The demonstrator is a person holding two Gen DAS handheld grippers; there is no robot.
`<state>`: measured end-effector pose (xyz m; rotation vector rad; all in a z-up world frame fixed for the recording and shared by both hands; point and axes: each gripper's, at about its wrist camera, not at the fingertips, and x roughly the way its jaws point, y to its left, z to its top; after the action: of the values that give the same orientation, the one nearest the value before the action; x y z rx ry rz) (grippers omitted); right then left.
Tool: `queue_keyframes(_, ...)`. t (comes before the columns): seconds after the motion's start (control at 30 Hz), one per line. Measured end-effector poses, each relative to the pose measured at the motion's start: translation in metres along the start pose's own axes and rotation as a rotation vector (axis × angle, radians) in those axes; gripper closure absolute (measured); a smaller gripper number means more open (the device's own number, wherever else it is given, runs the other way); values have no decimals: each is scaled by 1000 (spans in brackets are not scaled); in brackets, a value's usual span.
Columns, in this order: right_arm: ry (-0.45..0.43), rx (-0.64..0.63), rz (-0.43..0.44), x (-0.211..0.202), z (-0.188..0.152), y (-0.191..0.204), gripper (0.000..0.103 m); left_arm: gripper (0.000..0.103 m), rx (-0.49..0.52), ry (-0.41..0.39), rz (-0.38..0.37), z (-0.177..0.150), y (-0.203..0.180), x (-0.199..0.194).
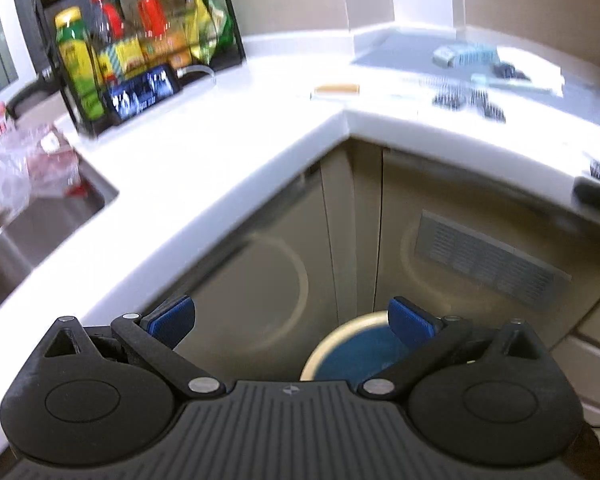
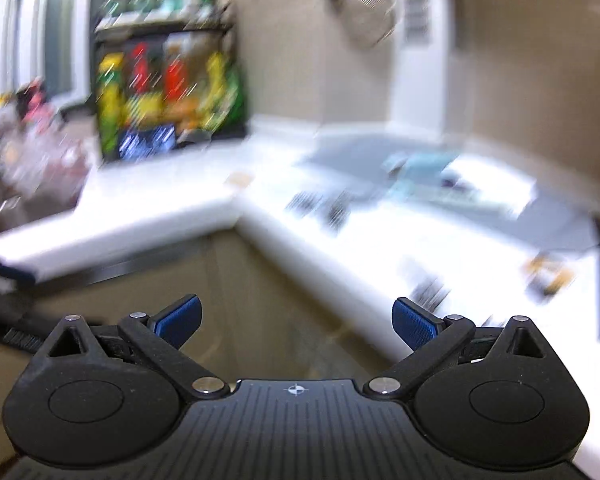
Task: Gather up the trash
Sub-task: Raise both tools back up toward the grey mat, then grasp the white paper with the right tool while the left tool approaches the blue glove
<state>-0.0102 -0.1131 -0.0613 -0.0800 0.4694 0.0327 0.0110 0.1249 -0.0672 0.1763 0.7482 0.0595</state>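
My left gripper [image 1: 291, 322] is open and empty, held in front of the corner of a white L-shaped counter [image 1: 228, 152]. Below it stands a round bin with a cream rim and blue inside [image 1: 352, 354]. Small scraps lie on the counter: a tan wrapper [image 1: 337, 89], dark crumpled pieces [image 1: 468, 101] and light blue packets [image 1: 464, 55]. My right gripper [image 2: 296, 322] is open and empty, off the counter's edge; this view is badly blurred. Dark scraps [image 2: 320, 204] and a yellowish piece [image 2: 550, 276] show on the counter there.
A black rack of bottles and snack bags [image 1: 140, 44] stands at the back left, with a phone [image 1: 142, 94] leaning on it. A steel sink [image 1: 36, 216] at left holds a crumpled clear plastic bag [image 1: 16, 168]. Beige cabinet doors with a vent [image 1: 488, 260] run below the counter.
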Motion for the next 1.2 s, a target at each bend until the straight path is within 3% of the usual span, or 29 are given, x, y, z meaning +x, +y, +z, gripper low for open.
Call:
queue_keyframes(0.13, -71, 36, -136, 18, 33, -43, 0, 0, 0, -29, 1, 22, -2, -1)
queue_keyframes(0.33, -23, 202, -249, 77, 61, -115, 0, 0, 11, -38, 15, 41, -11, 4)
queue_keyframes(0.47, 17, 336, -285, 119, 70, -152, 0, 0, 16, -22, 20, 43, -13, 10)
queue_keyframes(0.6, 8, 376, -360, 156, 81, -177, 0, 0, 13, -5, 32, 42, -10, 14)
queue_keyframes(0.77, 5, 455, -344, 194, 93, -205, 0, 0, -7, 25, 54, 42, -4, 19)
queue_keyframes(0.9, -8, 427, -338, 219, 106, -206, 0, 0, -14, 34, 70, 43, -1, 20)
queue_keyframes(1.07, 87, 305, -385, 255, 114, -194, 1, 0, -16, 37, 75, 45, 0, 21)
queue_keyframes(1.1, 92, 275, -401, 257, 114, -191, 4, 0, -15, 38, 76, 45, 1, 22)
queue_keyframes(1.13, 82, 253, -403, 254, 113, -189, 29, 0, -15, 38, 77, 46, 1, 22)
queue_keyframes(1.17, 57, 253, -389, 249, 112, -189, 67, 0, -15, 38, 78, 46, 1, 22)
queue_keyframes(1.2, 40, 268, -371, 242, 112, -191, 77, 0, -15, 38, 76, 46, 1, 22)
